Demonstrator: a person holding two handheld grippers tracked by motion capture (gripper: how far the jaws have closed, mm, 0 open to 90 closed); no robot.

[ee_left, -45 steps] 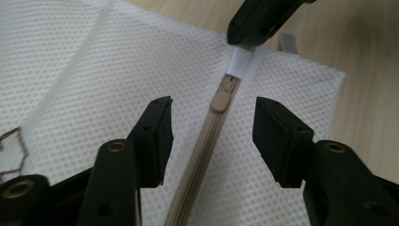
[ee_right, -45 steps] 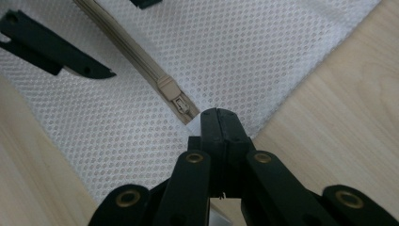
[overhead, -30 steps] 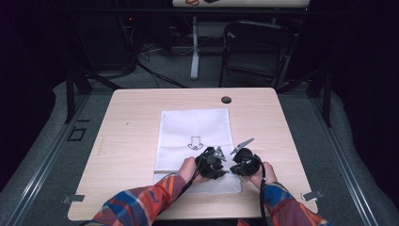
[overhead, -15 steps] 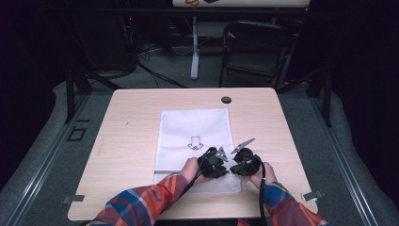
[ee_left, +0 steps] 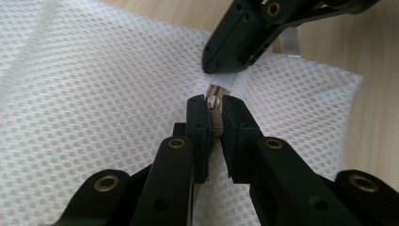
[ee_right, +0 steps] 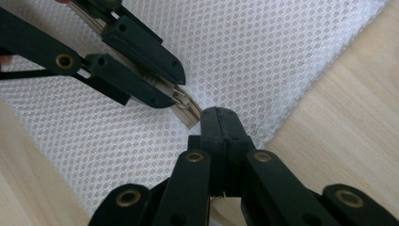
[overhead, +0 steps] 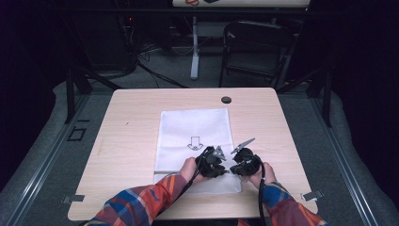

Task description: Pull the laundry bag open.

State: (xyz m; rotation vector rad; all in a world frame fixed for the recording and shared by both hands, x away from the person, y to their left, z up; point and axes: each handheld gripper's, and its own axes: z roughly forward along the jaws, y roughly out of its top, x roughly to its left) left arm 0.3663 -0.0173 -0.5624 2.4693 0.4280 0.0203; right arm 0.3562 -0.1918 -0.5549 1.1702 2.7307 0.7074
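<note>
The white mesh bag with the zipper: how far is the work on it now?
Done: the white mesh bag lies flat on the wooden table, and the right tool pinches its edge. In hand: the left tool has just closed on the beige zipper pull. Left: sliding the zipper along.

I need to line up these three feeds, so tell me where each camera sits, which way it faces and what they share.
High view: above the person's side, looking forward and down on the table; forearms, left gripper and right gripper on the mesh bag.
Left gripper view: rides the left gripper, looking along jaws shut on the zipper pull.
Right gripper view: rides the right gripper, jaws shut at the bag's zipper end.
Shared: both gripper views show the other gripper and the bag.
</note>
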